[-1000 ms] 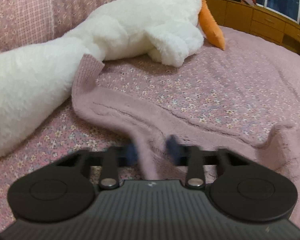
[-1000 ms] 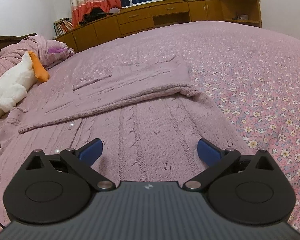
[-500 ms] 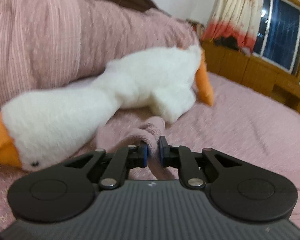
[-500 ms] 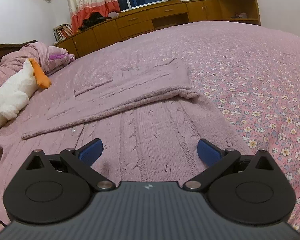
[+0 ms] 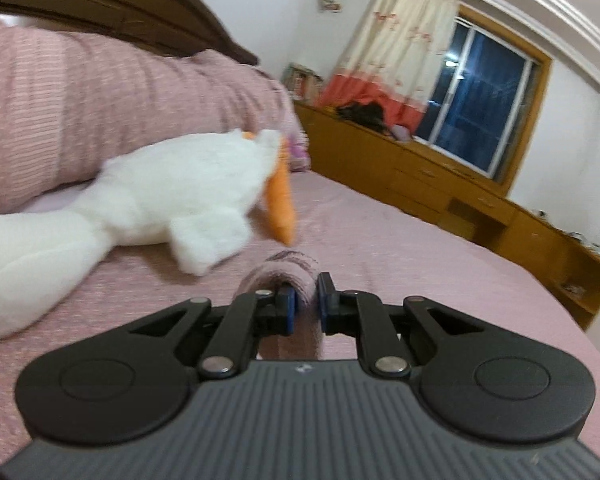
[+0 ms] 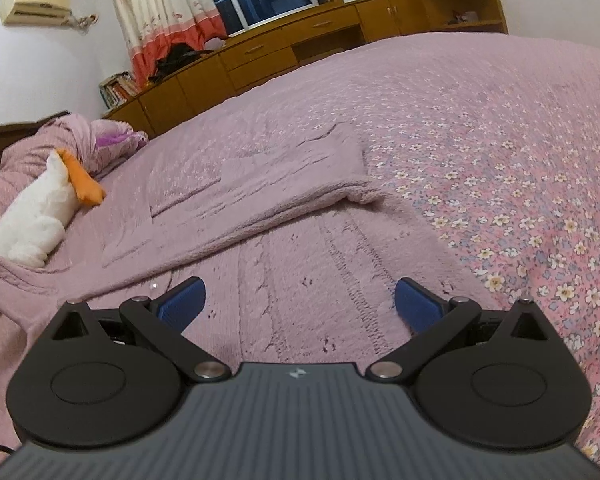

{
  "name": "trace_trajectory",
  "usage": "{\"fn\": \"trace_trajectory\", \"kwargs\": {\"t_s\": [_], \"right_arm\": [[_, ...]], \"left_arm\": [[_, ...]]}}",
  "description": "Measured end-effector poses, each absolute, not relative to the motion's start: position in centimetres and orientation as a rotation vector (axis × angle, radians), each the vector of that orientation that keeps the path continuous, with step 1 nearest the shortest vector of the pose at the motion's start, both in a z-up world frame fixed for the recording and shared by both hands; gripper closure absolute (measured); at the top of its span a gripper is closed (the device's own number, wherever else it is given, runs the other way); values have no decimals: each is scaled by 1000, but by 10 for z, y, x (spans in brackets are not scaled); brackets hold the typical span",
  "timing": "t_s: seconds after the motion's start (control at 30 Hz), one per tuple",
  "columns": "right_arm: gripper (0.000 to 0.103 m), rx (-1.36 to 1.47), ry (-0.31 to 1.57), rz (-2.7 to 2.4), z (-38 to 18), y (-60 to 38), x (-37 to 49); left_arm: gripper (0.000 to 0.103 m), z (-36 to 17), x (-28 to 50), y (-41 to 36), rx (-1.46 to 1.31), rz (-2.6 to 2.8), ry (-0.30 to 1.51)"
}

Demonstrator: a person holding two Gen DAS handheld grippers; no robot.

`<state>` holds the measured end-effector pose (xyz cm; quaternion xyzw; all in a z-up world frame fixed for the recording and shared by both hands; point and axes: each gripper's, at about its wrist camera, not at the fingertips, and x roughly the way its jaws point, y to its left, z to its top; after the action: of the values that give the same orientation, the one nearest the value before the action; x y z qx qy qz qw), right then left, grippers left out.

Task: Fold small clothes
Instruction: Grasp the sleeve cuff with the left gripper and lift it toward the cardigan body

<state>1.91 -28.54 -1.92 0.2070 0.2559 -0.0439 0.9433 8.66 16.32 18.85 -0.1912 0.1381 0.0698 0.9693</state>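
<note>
Left gripper [image 5: 305, 307] clamped on a fold of the pink knit sweater [image 6: 300, 248], plush goose [image 5: 148, 196] at ten o'clock, right gripper [image 6: 298, 300] spread wide, holding nothing, above the sweater's body on the floral bedspread [image 6: 520, 152]

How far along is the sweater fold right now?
Done: one sleeve already lies folded across the sweater body. In hand: the left claw is shut on the other sleeve, lifted near the plush goose. Left: lay that sleeve across, then fold the body; the right claw hovers open over it.
</note>
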Motion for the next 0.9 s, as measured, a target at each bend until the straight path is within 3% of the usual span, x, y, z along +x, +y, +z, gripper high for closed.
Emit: {"fn": "trace_trajectory", "kwargs": {"t_s": [0.43,0.9], "right_arm": [[0,448,544,-88,-16,-291,20],[0,498,556,-46,-13,-296,20]], "left_arm": [[89,188,119,62,-312,-52,347],[89,124,167,-38,-248,-160,520]]}}
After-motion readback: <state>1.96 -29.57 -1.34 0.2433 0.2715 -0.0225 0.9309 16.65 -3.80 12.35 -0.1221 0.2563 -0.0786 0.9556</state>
